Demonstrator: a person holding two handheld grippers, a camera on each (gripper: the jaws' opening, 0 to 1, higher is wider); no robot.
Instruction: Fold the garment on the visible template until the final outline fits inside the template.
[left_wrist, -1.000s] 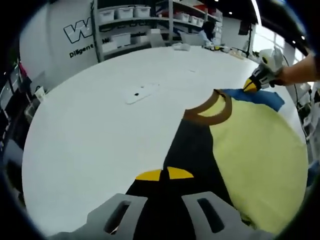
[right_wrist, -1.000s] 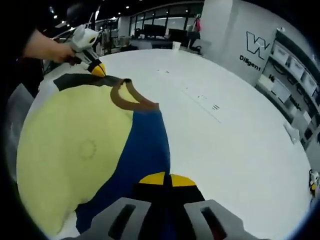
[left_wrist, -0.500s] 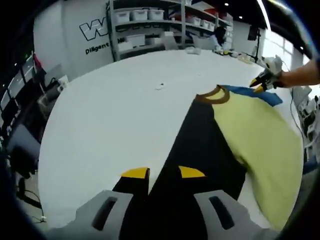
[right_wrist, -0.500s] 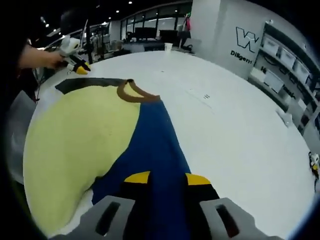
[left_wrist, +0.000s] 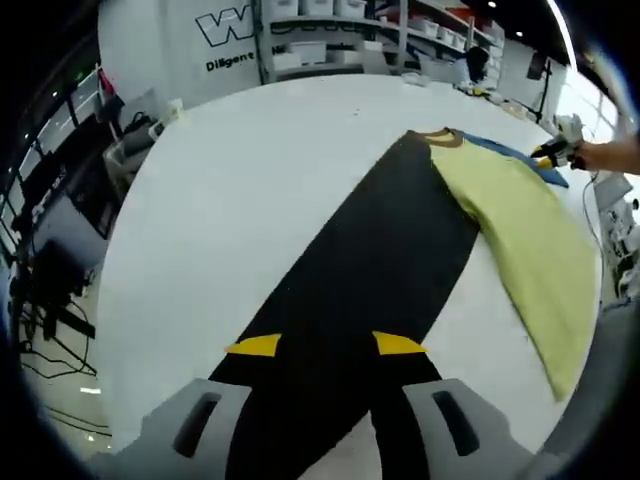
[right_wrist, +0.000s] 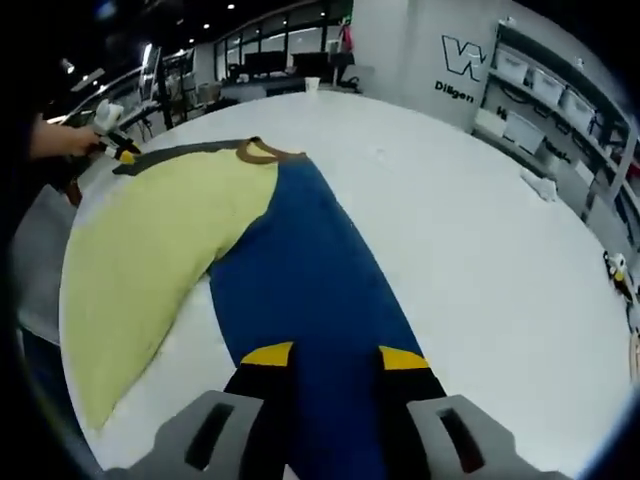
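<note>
A garment lies spread on the white table (left_wrist: 230, 200). It has a yellow body (left_wrist: 520, 220), a brown collar (left_wrist: 440, 138), a long black sleeve (left_wrist: 380, 240) and a blue sleeve (left_wrist: 500, 150). My left gripper (left_wrist: 326, 344) is open, and the black sleeve runs between its yellow-tipped fingers. In the right gripper view the blue sleeve (right_wrist: 310, 270) stretches from the collar (right_wrist: 258, 152) down between the spread fingers of my right gripper (right_wrist: 333, 356), which is open. The yellow body (right_wrist: 160, 240) lies to its left. Each gripper shows far off in the other's view, hand-held: right gripper (left_wrist: 560, 150), left gripper (right_wrist: 112, 143).
Shelves with white bins (left_wrist: 330, 40) stand beyond the table's far side. Small white items (right_wrist: 540, 185) lie near the table's right edge, and a cup (right_wrist: 313, 84) stands at the far edge. Equipment and cables (left_wrist: 60, 290) sit off the table's left edge.
Both grippers went from shut on the sleeve ends to open. Both cameras drew back, and the sleeves now lie stretched out long and straight from the collar.
</note>
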